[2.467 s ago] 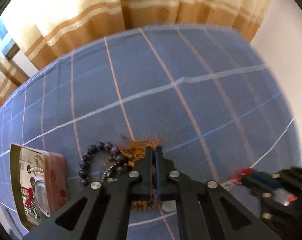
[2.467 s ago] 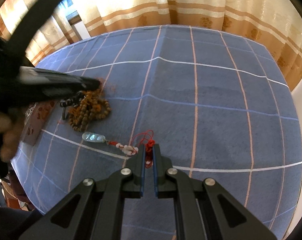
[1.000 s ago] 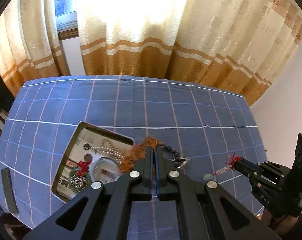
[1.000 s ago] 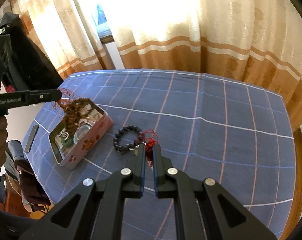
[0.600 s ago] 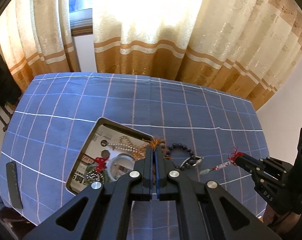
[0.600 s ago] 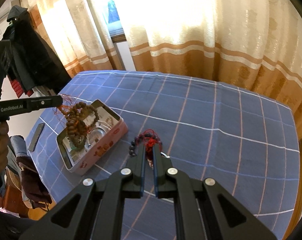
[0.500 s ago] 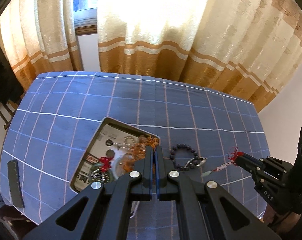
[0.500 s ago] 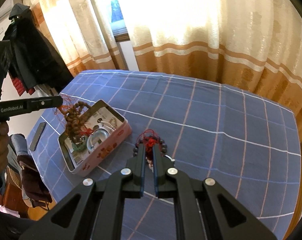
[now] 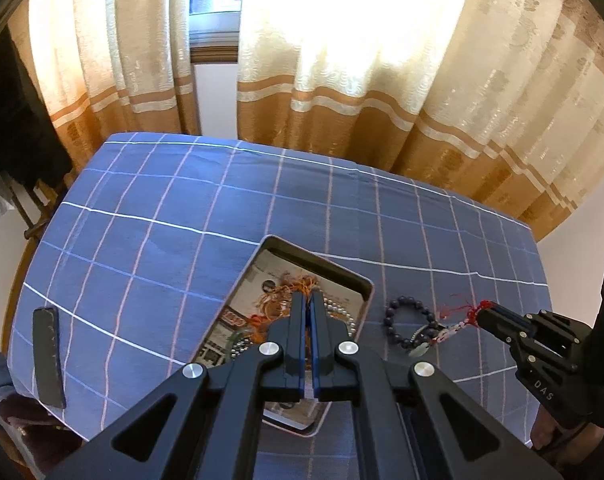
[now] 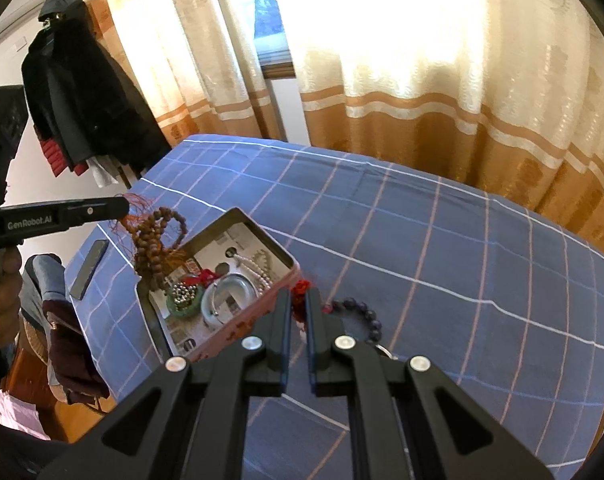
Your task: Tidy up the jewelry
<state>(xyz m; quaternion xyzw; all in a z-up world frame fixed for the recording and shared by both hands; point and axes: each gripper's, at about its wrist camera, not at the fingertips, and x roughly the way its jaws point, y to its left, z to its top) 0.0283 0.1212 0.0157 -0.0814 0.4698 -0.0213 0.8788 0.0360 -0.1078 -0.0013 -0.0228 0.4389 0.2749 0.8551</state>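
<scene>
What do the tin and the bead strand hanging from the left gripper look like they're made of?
Tin: likely thin metal, pink-painted outside with a grey rim and sharply formed corners. Bead strand: probably wood or seed, matte brown, rough-looking beads with an orange thread tassel. Neither is certain from here.

Legible markings:
- "GenRobot.AI", pale lettering along the side of the left gripper [image 10: 118, 206], right wrist view.
- "DAS", small pale letters on the body of the right gripper [image 9: 486, 307], left wrist view.
- Printed labels inside the tin [image 9: 258, 254]: too small to read, possibly packaging text.
</scene>
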